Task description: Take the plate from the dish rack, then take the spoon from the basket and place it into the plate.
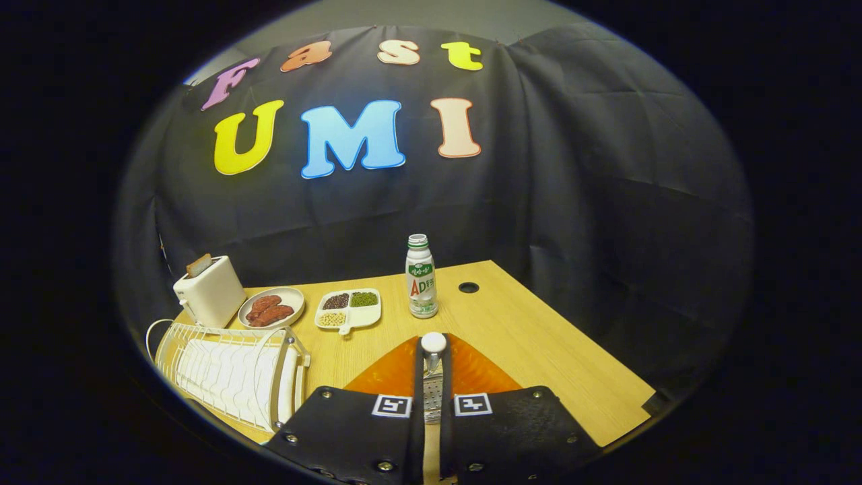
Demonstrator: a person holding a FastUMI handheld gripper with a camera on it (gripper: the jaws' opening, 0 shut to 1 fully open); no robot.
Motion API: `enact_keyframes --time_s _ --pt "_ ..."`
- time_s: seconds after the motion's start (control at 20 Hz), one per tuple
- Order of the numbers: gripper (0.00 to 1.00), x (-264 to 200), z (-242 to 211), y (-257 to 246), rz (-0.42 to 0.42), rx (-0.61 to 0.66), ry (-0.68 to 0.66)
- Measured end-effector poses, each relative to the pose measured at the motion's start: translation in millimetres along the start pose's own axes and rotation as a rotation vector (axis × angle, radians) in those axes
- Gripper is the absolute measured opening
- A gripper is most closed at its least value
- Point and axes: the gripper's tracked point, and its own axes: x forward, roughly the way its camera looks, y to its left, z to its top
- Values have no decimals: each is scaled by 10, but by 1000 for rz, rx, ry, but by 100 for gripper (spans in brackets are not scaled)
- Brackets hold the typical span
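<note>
white toaster (209,291) at the far left of the wooden table (539,350), a slice of bread standing in its slot. just in front of it, my side, a white wire dish rack (229,370). right of the toaster, a round dish of sausages (271,308), then a divided tray (349,310) holding dark, green and pale grains. further right, an upright bottle (421,276) with a green-and-white label, and beyond it a round cable hole (469,287) in the table. orange plate (465,374) lies flat just ahead of my fingers. my gripper (432,397) is clamped on the spoon (433,347), both fingers pressing its handle; its rounded white end stands above the plate.
</note>
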Motion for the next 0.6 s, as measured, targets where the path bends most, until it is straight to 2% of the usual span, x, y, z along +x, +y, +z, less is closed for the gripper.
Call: enact_keyframes --time_s 0.3,0.6 --pt "9 -579 306 138 17 -37 -55" --pt "9 -1208 227 601 149 -89 -54"
